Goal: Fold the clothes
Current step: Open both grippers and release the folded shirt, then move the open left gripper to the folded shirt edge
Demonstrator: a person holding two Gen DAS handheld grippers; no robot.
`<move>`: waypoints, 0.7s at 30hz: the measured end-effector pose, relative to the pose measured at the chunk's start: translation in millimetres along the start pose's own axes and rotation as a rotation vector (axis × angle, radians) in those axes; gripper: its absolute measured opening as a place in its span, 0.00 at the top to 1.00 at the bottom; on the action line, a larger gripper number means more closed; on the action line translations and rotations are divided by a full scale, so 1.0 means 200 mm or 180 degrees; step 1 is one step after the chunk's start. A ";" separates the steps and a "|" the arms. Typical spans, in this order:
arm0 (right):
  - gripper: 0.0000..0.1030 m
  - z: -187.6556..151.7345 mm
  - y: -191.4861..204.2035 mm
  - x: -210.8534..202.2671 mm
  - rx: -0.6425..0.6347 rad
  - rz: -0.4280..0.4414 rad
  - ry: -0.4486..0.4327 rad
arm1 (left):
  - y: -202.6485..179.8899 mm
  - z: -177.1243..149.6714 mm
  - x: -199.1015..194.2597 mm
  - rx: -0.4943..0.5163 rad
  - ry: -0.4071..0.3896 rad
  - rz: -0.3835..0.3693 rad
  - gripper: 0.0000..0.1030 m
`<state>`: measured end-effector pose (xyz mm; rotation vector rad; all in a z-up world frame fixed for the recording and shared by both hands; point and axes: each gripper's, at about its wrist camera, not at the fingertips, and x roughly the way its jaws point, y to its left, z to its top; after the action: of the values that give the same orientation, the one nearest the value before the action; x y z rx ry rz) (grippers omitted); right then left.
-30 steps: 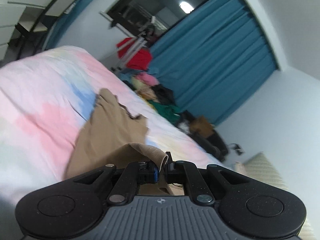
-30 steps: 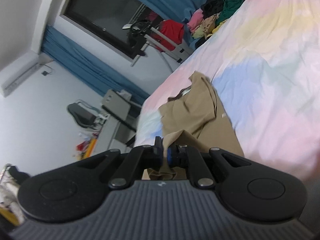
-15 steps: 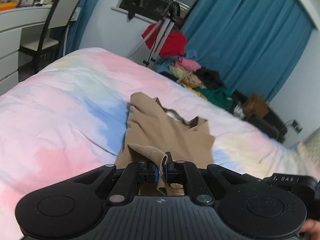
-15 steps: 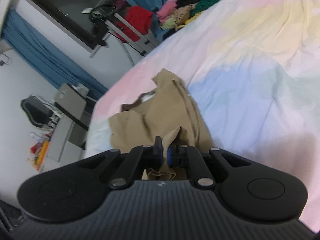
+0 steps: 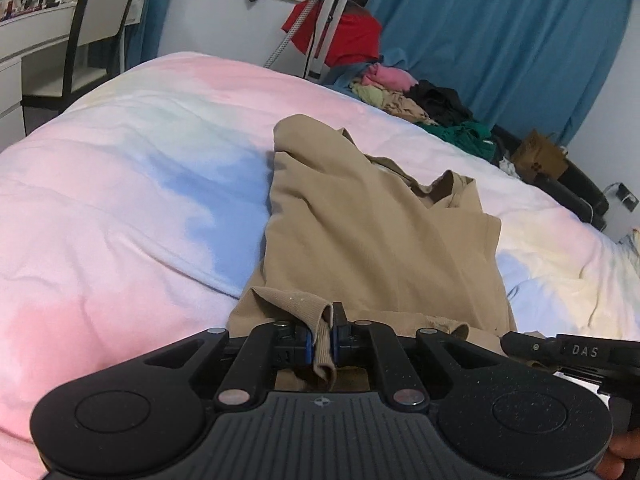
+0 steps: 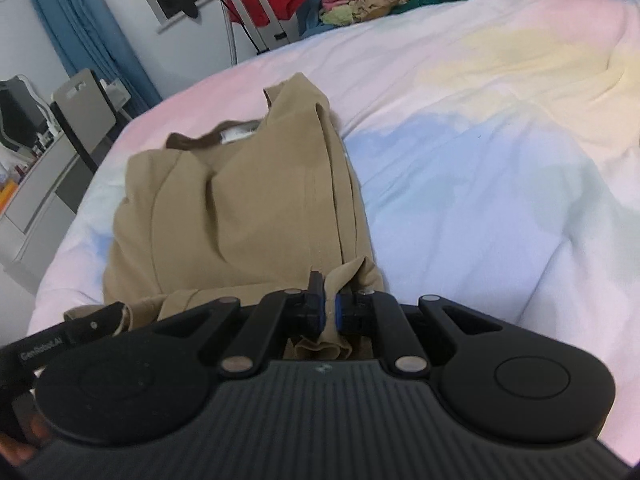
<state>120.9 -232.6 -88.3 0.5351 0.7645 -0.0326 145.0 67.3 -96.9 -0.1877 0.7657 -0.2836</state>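
A tan shirt [image 5: 372, 236] lies lengthwise on the pastel bed cover [image 5: 120, 208], its collar toward the far end. My left gripper [image 5: 322, 344] is shut on the shirt's near left hem corner. In the right wrist view the same shirt [image 6: 248, 200] lies folded in along its right side. My right gripper [image 6: 328, 312] is shut on its near right hem corner. Each gripper's body shows at the edge of the other's view, so the two stand side by side at the near hem.
A pile of mixed clothes [image 5: 420, 100] lies at the far edge of the bed before a blue curtain [image 5: 500, 32]. A red garment hangs on a stand [image 5: 332, 28]. A chair and white desk [image 5: 92, 28] stand at the far left.
Both grippers have levelled out and come lower and closer over the bed, keeping hold of the hem. The shirt now lies flatter and straighter on the cover.
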 end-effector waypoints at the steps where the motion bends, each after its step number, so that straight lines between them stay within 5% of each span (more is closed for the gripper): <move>1: 0.92 0.00 0.01 0.02 -0.0052 -0.0037 0.0016 | 0.00 0.00 0.00 0.0001 0.0010 -0.0014 0.83; 6: 0.83 0.00 0.02 -0.05 -0.0104 -0.0038 -0.0055 | -0.07 -0.01 -0.08 0.0169 -0.0098 -0.0026 0.51; 8: 0.54 -0.01 0.05 -0.14 -0.0159 0.0012 -0.0219 | -0.13 -0.03 -0.17 0.0288 -0.0218 -0.0023 0.41; 9: 0.27 -0.02 0.07 -0.21 -0.0222 0.0074 -0.0358 | -0.15 -0.04 -0.22 0.0326 -0.0276 -0.0047 0.35; 10: 0.09 -0.03 0.09 -0.28 -0.0286 0.0137 -0.0498 | -0.17 -0.04 -0.27 0.0365 -0.0334 -0.0072 0.23; 11: 0.09 -0.04 0.11 -0.34 -0.0351 0.0185 -0.0608 | -0.19 -0.06 -0.32 0.0380 -0.0417 -0.0093 0.15; 21: 0.11 -0.19 0.17 -0.71 -0.0617 0.0323 -0.1082 | -0.32 -0.21 -0.73 0.0628 -0.0807 -0.0079 0.07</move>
<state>-0.2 -207.3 -0.3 0.3700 0.4027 0.0434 3.4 50.6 -14.0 -0.0452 0.4810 -0.3497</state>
